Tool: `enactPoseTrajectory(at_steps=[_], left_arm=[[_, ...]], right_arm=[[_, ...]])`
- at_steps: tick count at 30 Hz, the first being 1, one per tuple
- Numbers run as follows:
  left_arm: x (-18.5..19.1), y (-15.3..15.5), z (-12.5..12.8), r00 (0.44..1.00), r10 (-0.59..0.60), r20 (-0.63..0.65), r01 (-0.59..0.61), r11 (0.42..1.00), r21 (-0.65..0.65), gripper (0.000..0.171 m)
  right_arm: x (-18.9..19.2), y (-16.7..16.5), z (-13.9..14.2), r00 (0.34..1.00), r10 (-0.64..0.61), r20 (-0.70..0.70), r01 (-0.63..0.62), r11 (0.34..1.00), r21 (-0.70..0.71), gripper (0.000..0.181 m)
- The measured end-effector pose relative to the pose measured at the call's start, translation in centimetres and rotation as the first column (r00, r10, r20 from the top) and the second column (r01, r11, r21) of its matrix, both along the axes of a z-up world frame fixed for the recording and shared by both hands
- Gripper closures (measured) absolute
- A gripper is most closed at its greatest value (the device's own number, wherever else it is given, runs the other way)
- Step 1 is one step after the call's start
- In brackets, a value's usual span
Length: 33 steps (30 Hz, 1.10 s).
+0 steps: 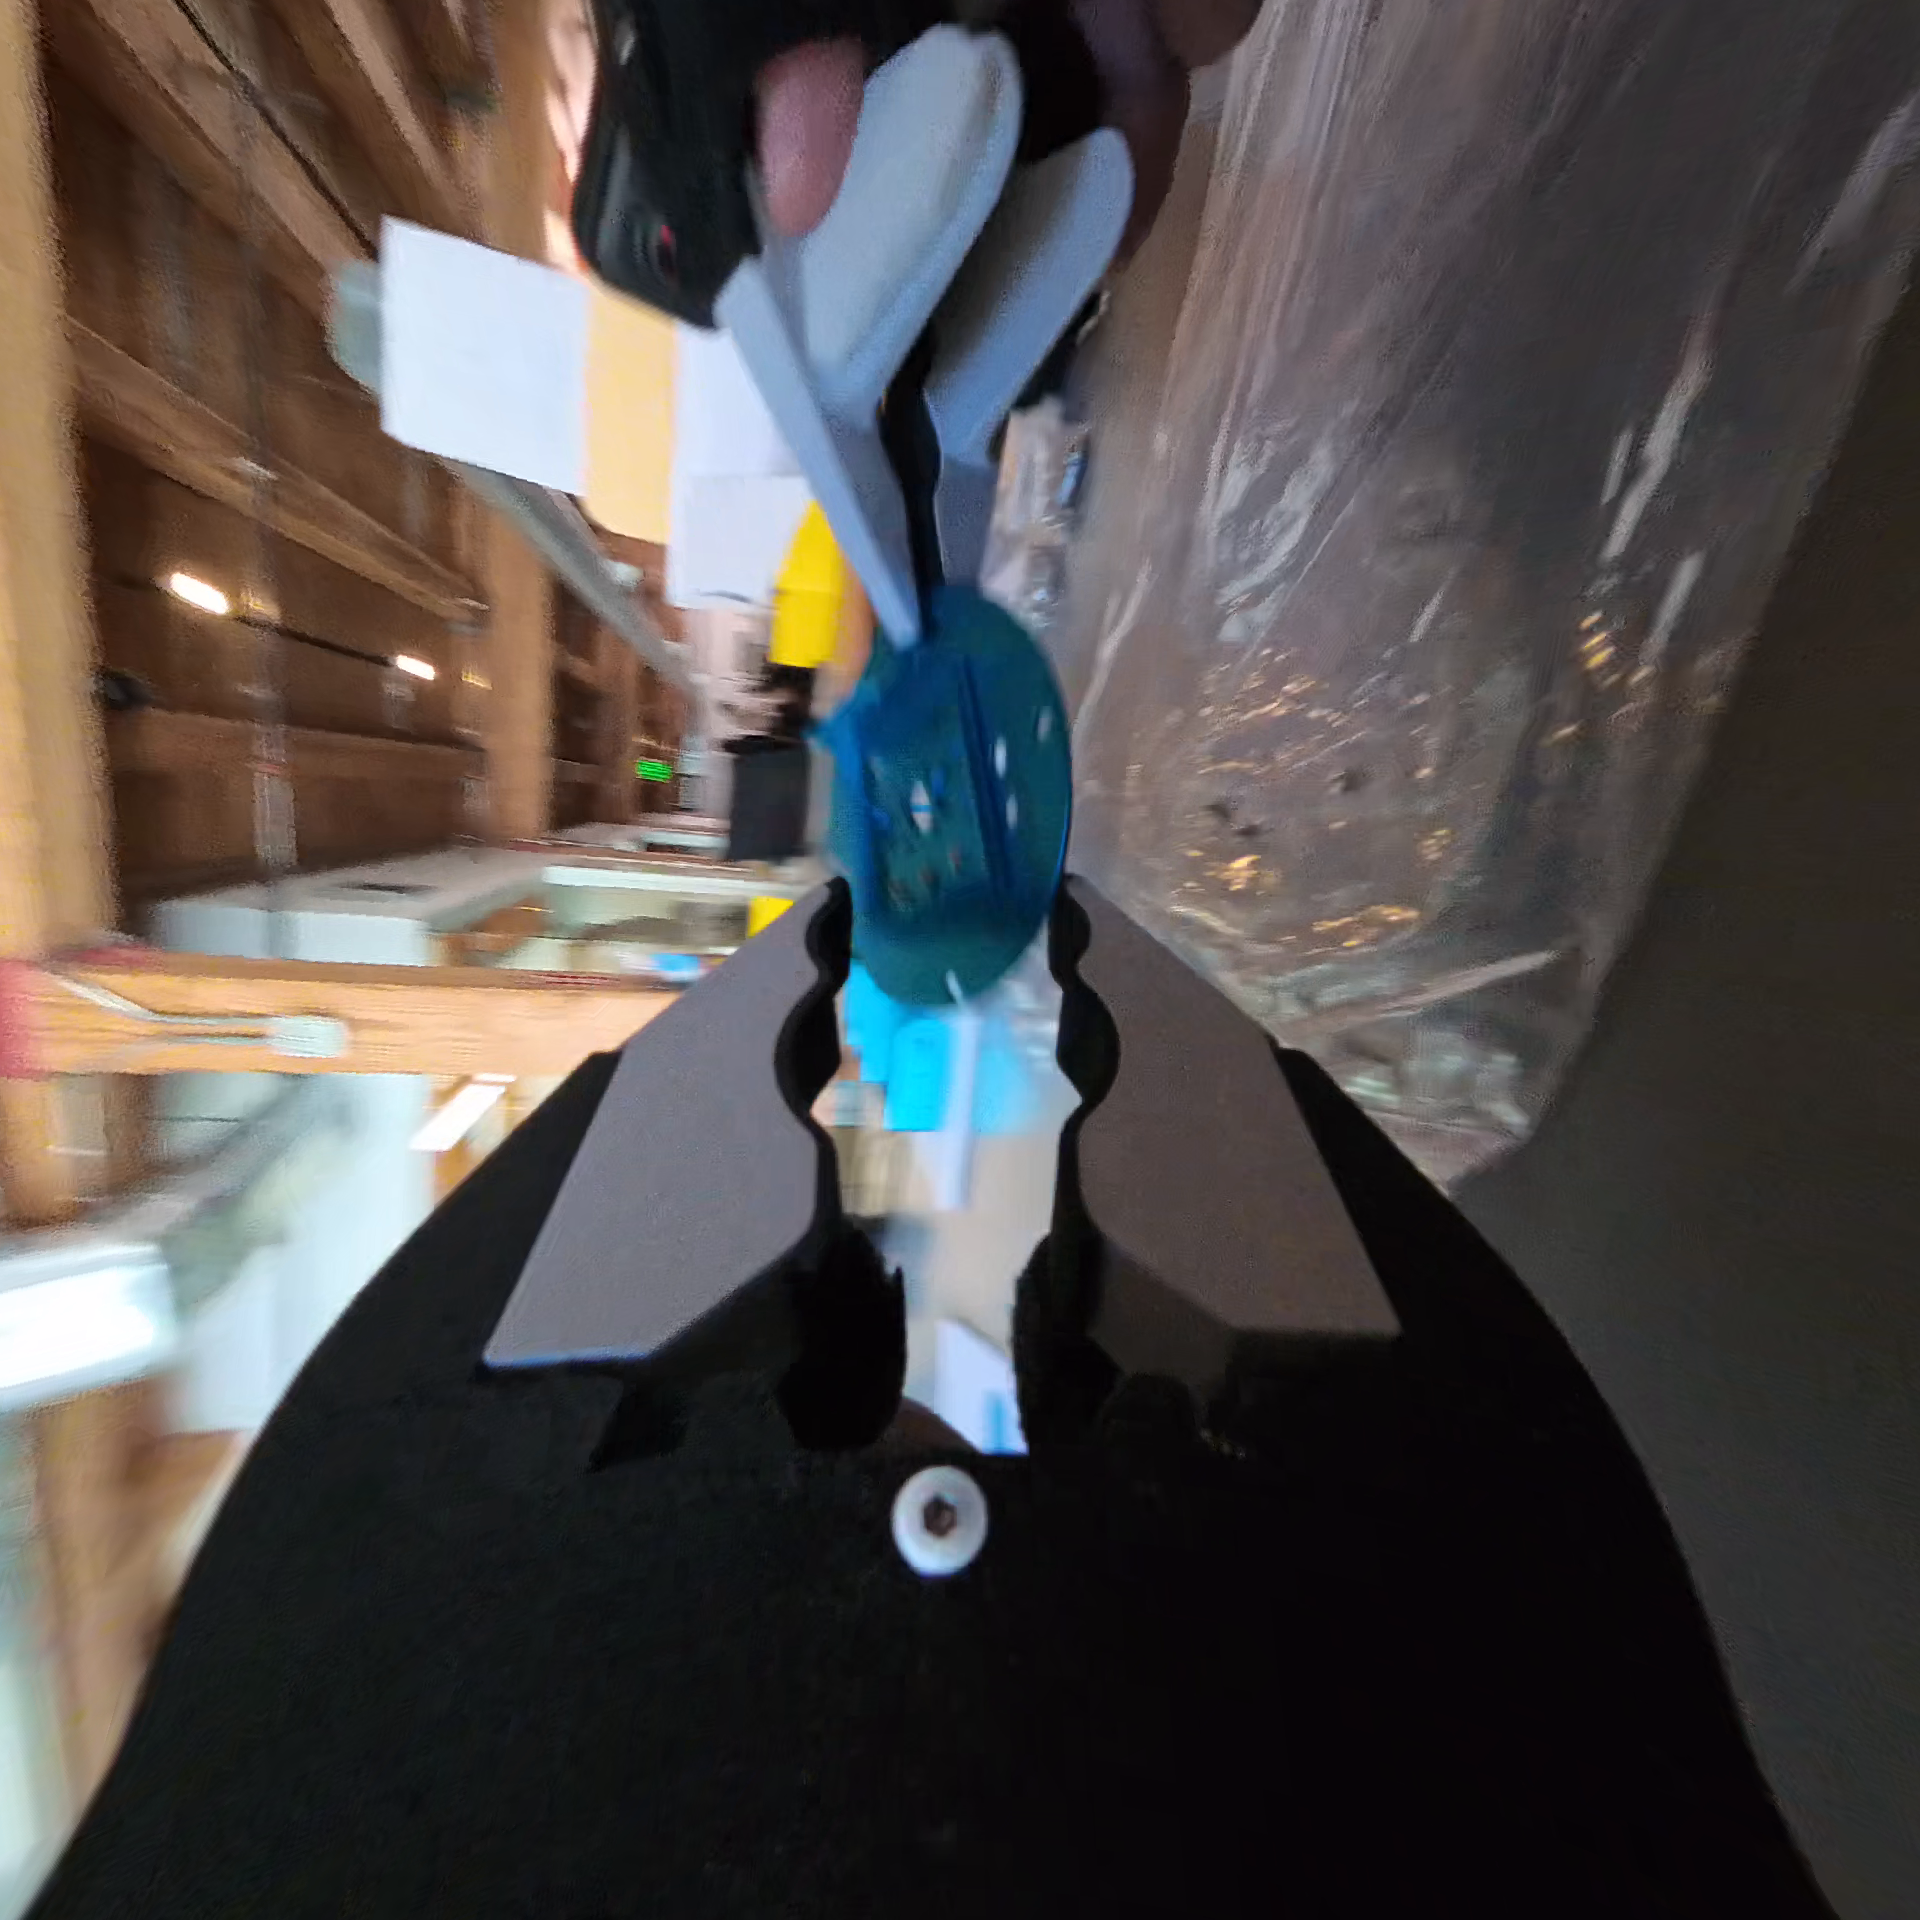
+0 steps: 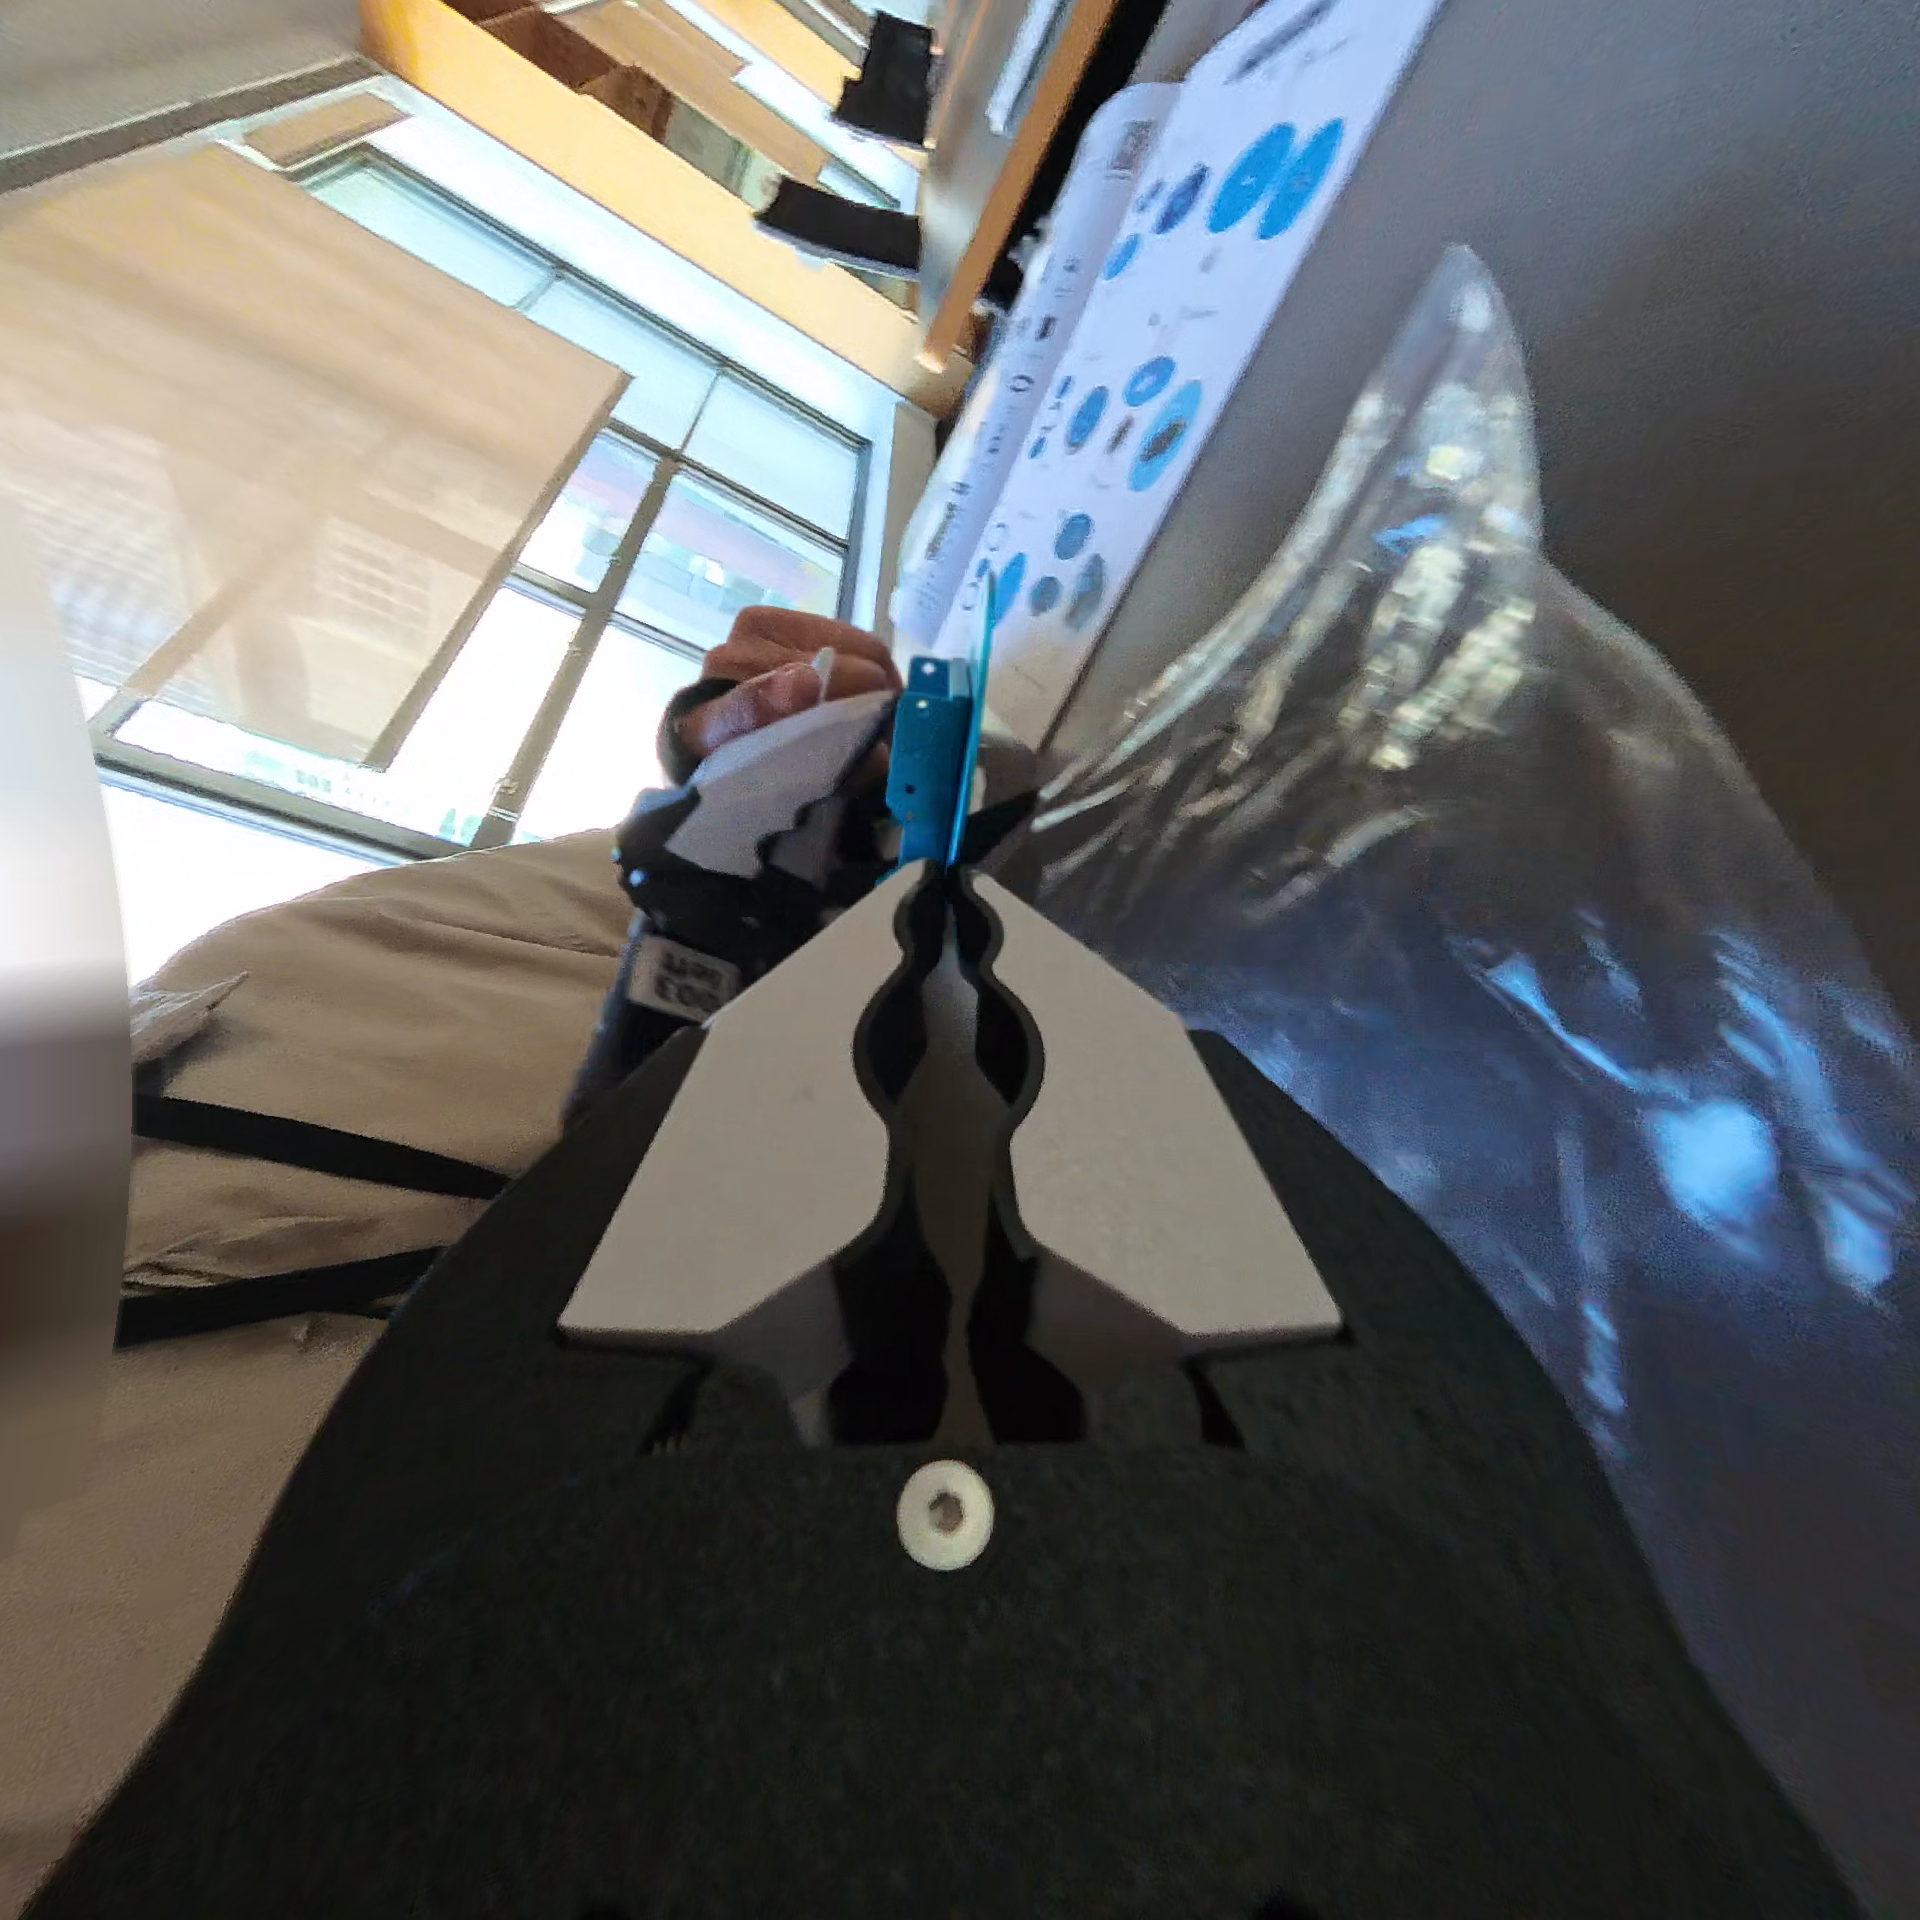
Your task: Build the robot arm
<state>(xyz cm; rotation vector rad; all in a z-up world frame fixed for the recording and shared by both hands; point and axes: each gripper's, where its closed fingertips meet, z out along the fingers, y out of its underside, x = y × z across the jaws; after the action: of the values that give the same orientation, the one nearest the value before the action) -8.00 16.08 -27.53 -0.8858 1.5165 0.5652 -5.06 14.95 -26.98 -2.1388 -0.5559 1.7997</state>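
A round blue disc (image 1: 951, 800) with small holes hangs in the air, seen nearly edge-on. My right gripper (image 2: 943, 873) is shut on the rim of the disc (image 2: 961, 821), which carries a blue bracket (image 2: 923, 758). In the left wrist view the right gripper (image 1: 914, 613) comes down from above and pinches the disc's top edge. My left gripper (image 1: 948, 904) is open, with the disc's lower edge between its spread fingertips and not pressed by them. In the right wrist view the left gripper (image 2: 800, 800) stands open just beside the bracket.
A clear plastic bag (image 1: 1351, 727) with small parts lies close on the right, and it also shows in the right wrist view (image 2: 1403, 779). A white sheet with blue part pictures (image 2: 1143, 364) lies on the dark table (image 2: 1714, 312). A hand (image 2: 790, 665) and a beige sleeve (image 2: 364, 987) are behind the left gripper. Spacing between my two grippers at the tips: around 4 cm.
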Motion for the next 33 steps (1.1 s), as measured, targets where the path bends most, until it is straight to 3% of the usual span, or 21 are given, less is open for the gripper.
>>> enactPoseTrajectory(at_steps=[3, 5, 10, 13, 18, 22, 26, 29, 33], left_arm=[[-1.0, -0.9, -0.3, 0.987, 0.010, 0.160, 0.031, 0.968, -0.251, 0.133], [-1.8, -1.0, -0.3, 0.964, 0.047, 0.263, 0.070, 0.906, -0.417, 0.134], [-3.4, 0.0, -1.6, 0.913, 0.189, 0.361, 0.163, 0.642, -0.749, 0.135], [-3.8, 0.5, -2.9, 0.926, 0.209, 0.315, 0.163, 0.531, -0.832, 0.136], [-1.6, -0.1, -3.8, 0.947, 0.163, 0.277, 0.186, 0.424, -0.886, 0.152], [-1.8, 2.3, -4.9, 0.962, 0.215, 0.171, 0.045, 0.489, -0.871, 0.159], [-2.2, 1.7, -5.5, 0.967, 0.186, 0.171, 0.079, 0.420, -0.904, 0.161], [-2.6, 2.1, -6.5, 0.970, 0.184, 0.161, 0.071, 0.418, -0.906, 0.161], [-2.8, 2.1, -6.8, 0.974, 0.165, 0.157, 0.082, 0.392, -0.917, 0.161]], right_arm=[[3.5, 0.9, -0.9, 0.998, -0.042, 0.037, 0.043, 0.999, -0.031, 0.181], [5.1, 0.9, -2.4, 0.992, -0.049, 0.114, 0.052, 0.998, -0.029, 0.181], [6.1, -0.5, -5.0, 0.965, 0.025, 0.263, -0.016, 0.999, -0.036, 0.181], [7.1, -0.3, -6.9, 0.912, 0.024, 0.409, -0.041, 0.999, 0.035, 0.178], [8.0, -0.4, -7.3, 0.860, 0.011, 0.511, -0.099, 0.985, 0.145, 0.171], [9.6, 0.8, -6.8, 0.800, -0.092, 0.593, -0.092, 0.958, 0.272, 0.167], [11.3, 3.2, -4.6, 0.749, -0.315, 0.582, -0.036, 0.858, 0.512, 0.168], [10.6, 3.7, -2.7, 0.786, -0.397, 0.474, 0.023, 0.784, 0.620, 0.172], [8.2, 2.9, -1.9, 0.850, -0.348, 0.396, 0.015, 0.767, 0.641, 0.175]])
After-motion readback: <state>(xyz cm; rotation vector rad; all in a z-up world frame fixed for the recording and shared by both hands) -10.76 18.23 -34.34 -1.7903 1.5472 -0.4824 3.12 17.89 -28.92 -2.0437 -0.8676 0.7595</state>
